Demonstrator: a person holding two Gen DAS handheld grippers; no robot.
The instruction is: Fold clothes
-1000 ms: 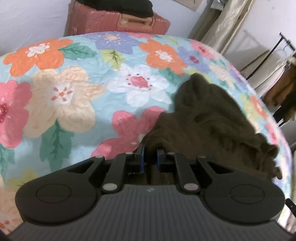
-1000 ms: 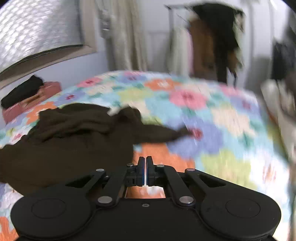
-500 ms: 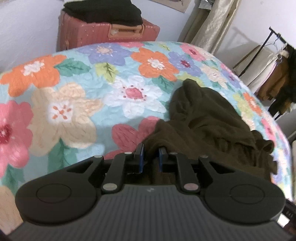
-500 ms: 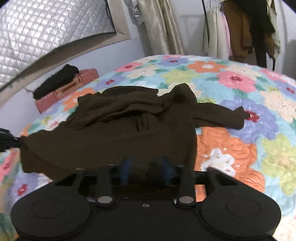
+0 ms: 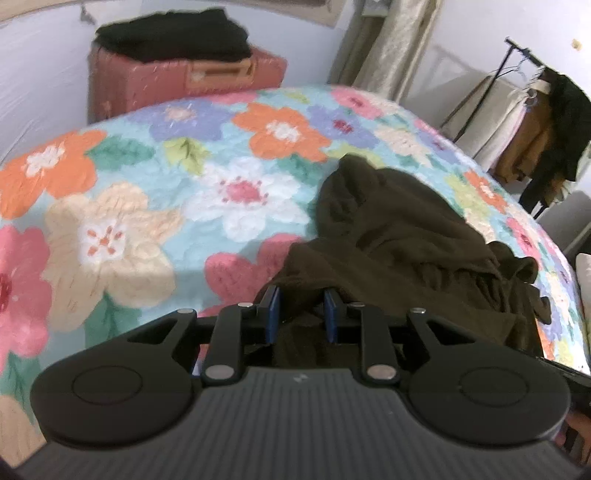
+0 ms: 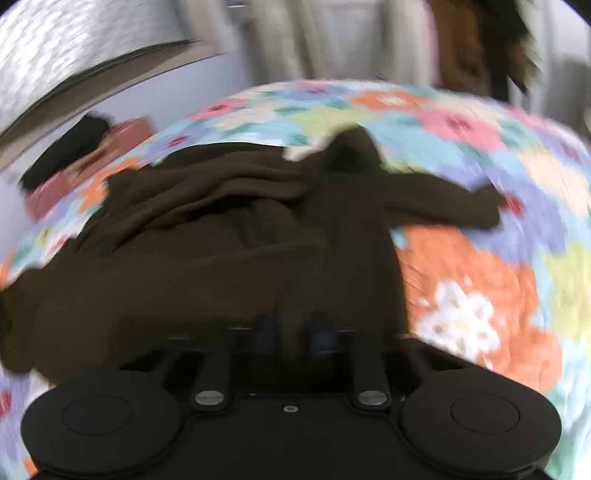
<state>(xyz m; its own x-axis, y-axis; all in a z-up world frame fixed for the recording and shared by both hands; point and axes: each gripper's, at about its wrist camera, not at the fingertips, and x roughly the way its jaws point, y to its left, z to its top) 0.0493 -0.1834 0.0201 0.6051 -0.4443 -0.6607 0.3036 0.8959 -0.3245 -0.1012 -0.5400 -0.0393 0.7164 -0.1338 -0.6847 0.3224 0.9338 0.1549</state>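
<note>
Left wrist view first, and the floral quilt [image 5: 155, 206] fills almost everything ahead of the jaws, big orange, pink and cream blooms on pale blue. Ahead and to the right of the jaws lies the dark brown garment [image 5: 399, 243], rumpled in thick folds, with one edge running back down between the blue pads. Beyond the quilt's far edge, up and left of the jaws, stands a pink suitcase [image 5: 207, 81] with a black bundle [image 5: 173, 35] stacked on top. Far right, a clothes rack [image 5: 532, 122] carries hanging coats. The left gripper [image 5: 302, 314] has its jaws a moderate way apart, brown cloth sitting in the gap; whether the pads are pressing it, I can't tell.

Over to the right wrist view, badly smeared. The quilt [image 6: 480, 258] curves off to the right of the jaws, and the garment [image 6: 207, 236] sprawls ahead and to the left, one sleeve [image 6: 450, 210] reaching out ahead and to the right. The fabric comes right down over the right gripper [image 6: 291, 336], whose bluish pads are only faint smudges with a gap between them and dark cloth there; clamped or loose, can't be judged.
</note>
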